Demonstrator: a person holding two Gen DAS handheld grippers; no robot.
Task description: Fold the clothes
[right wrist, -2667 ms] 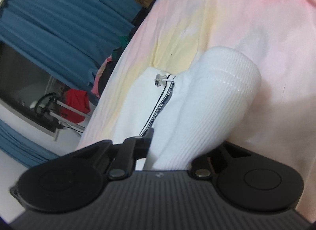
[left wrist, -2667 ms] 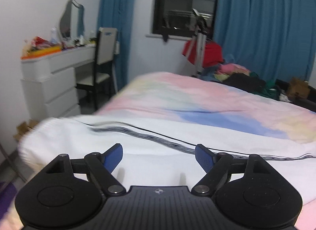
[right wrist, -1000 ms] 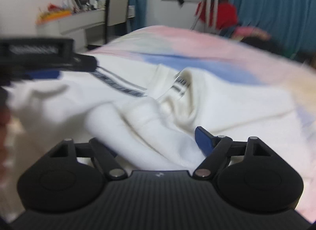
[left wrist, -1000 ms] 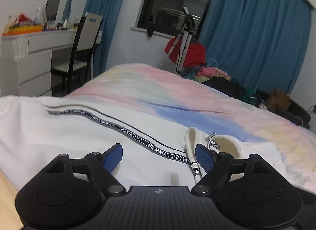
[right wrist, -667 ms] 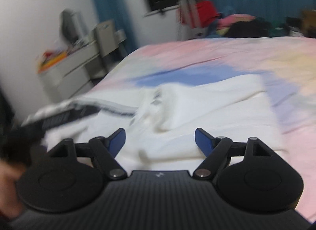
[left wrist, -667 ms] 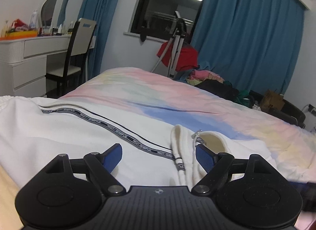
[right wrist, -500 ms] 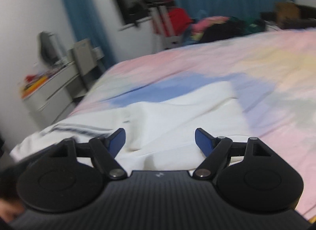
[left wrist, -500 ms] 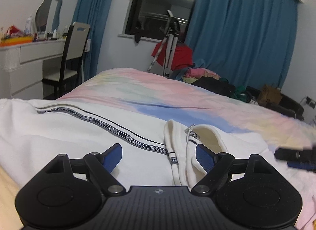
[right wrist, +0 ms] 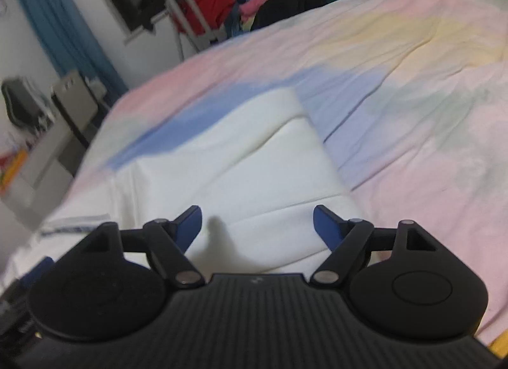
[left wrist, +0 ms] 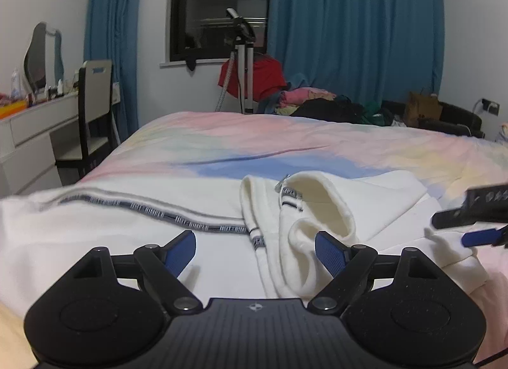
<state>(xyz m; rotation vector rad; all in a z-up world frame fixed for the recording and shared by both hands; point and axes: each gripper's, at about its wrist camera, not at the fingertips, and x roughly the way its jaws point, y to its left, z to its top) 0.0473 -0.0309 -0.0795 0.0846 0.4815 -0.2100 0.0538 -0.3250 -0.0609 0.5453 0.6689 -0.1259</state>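
Note:
A white zip-up sweatshirt point(left wrist: 120, 232) with a black lettered stripe lies spread across the pastel bedspread point(left wrist: 285, 143). Its ribbed collar point(left wrist: 304, 207) and zipper pull bunch up in the middle. My left gripper point(left wrist: 255, 248) hovers open just above the garment, collar folds between its blue pads, not pinched. In the right wrist view the right gripper point(right wrist: 257, 223) is open over the flat white panel point(right wrist: 235, 162) of the same garment, holding nothing. The right gripper's fingertips point(left wrist: 476, 239) show at the right edge of the left wrist view.
A white dresser point(left wrist: 28, 143) with a mirror and a chair point(left wrist: 92, 115) stand left of the bed. Behind the bed are a tripod point(left wrist: 243, 61), a pile of clothes point(left wrist: 304, 99), blue curtains and a dark window. The bedspread's right half point(right wrist: 428, 108) is bare.
The right gripper let go of the white fabric, opened and swung right over the flat panel. The left gripper stayed open and drifted right toward the collar.

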